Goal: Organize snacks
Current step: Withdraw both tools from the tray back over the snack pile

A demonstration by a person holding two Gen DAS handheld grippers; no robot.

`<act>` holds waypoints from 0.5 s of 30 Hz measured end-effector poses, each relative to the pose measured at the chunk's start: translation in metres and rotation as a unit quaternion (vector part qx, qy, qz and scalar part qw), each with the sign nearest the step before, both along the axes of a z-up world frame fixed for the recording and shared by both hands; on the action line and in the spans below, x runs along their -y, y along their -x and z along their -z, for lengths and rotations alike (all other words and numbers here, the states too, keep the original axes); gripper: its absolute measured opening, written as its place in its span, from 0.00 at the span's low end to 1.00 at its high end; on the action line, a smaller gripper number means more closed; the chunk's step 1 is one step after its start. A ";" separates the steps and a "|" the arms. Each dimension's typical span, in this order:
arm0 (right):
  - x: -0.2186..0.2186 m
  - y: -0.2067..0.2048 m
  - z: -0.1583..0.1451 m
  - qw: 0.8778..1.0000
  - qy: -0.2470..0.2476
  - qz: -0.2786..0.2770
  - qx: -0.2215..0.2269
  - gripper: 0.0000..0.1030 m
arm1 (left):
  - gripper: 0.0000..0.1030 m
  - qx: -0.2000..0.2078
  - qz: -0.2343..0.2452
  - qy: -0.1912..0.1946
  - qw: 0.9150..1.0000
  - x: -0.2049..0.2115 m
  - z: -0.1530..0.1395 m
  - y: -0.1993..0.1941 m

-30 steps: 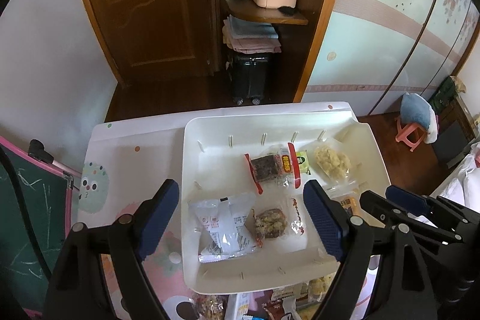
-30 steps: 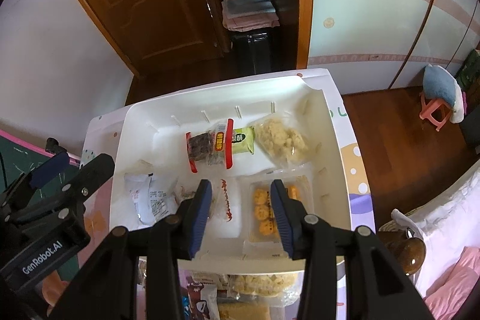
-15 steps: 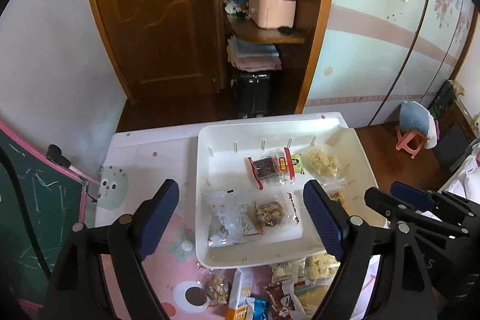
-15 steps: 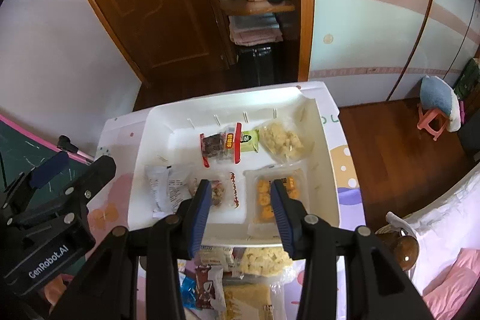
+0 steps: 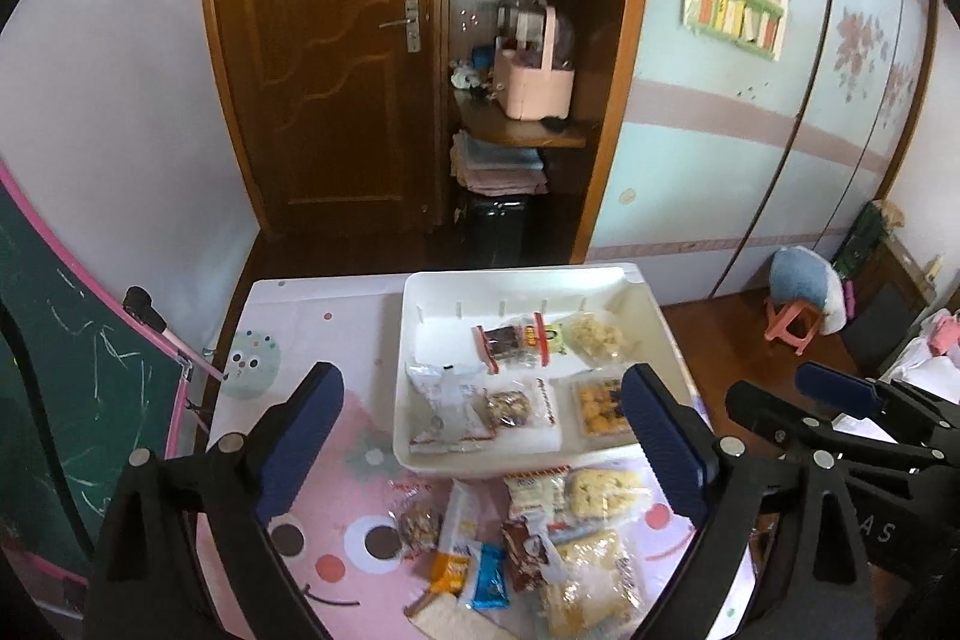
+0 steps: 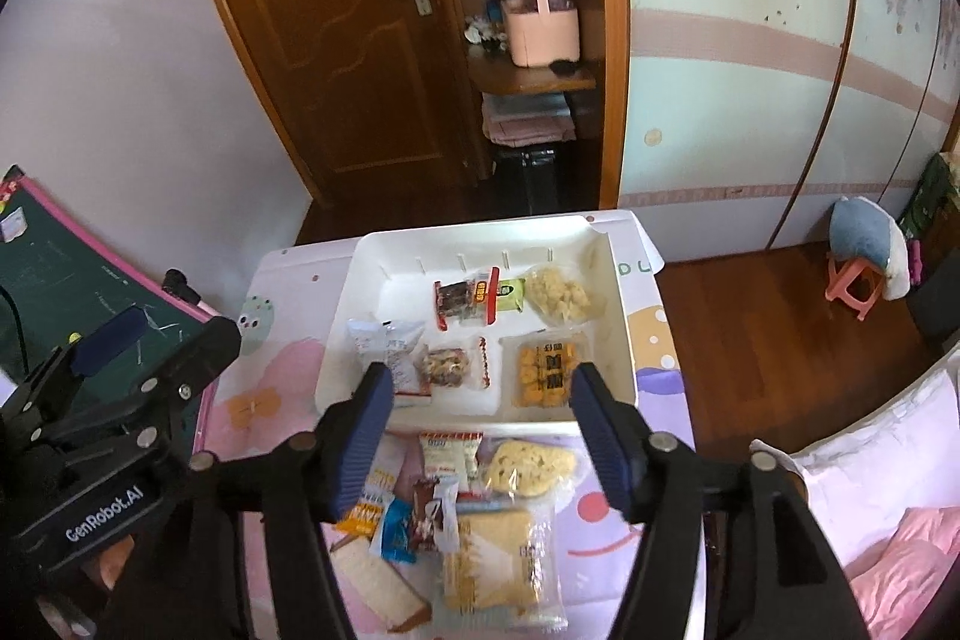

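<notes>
A white tray (image 5: 522, 286) (image 6: 480, 235) sits on the small table and holds several wrapped snacks, among them a red-edged packet (image 5: 516, 340) (image 6: 468, 298) and a pack of yellow biscuits (image 5: 597, 403) (image 6: 546, 370). A pile of loose snack packets (image 5: 540, 538) (image 6: 468, 508) lies on the table in front of the tray. My left gripper (image 5: 480, 448) is open and empty, held high above the tray's near edge. My right gripper (image 6: 480, 436) is open and empty above the pile. Each gripper shows at the edge of the other's view.
The table has a pink cartoon cover (image 5: 336, 490). A green chalkboard (image 5: 54, 370) stands at the left. Behind are a wooden door (image 5: 324, 58), shelves with a pink basket (image 5: 534, 82), and a pink stool (image 5: 792, 322) on the floor at the right.
Both grippers have pulled up and back from the tray, so the loose pile has come into view. The right gripper's fingers have opened wider.
</notes>
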State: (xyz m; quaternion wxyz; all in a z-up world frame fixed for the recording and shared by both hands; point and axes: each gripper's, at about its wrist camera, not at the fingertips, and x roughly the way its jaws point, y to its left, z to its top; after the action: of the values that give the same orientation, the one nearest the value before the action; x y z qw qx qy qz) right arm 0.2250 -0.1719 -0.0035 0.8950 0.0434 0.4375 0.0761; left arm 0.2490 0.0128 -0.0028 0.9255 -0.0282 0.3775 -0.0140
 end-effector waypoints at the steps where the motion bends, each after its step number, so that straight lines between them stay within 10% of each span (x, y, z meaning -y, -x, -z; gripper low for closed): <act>1: 0.001 0.007 -0.002 1.000 -0.001 -0.001 0.003 0.64 | 0.91 0.002 0.000 0.001 1.000 0.001 -0.003 0.007; 15: 0.026 0.075 0.019 1.000 0.004 -0.006 0.015 0.87 | 0.94 0.013 -0.021 0.029 0.999 0.001 0.012 0.091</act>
State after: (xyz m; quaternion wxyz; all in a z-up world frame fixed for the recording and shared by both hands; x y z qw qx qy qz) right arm 0.1505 -0.1975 -0.0225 0.9012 0.0362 0.4244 0.0805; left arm 0.1579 0.0113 -0.0145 0.9292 -0.0624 0.3642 -0.0058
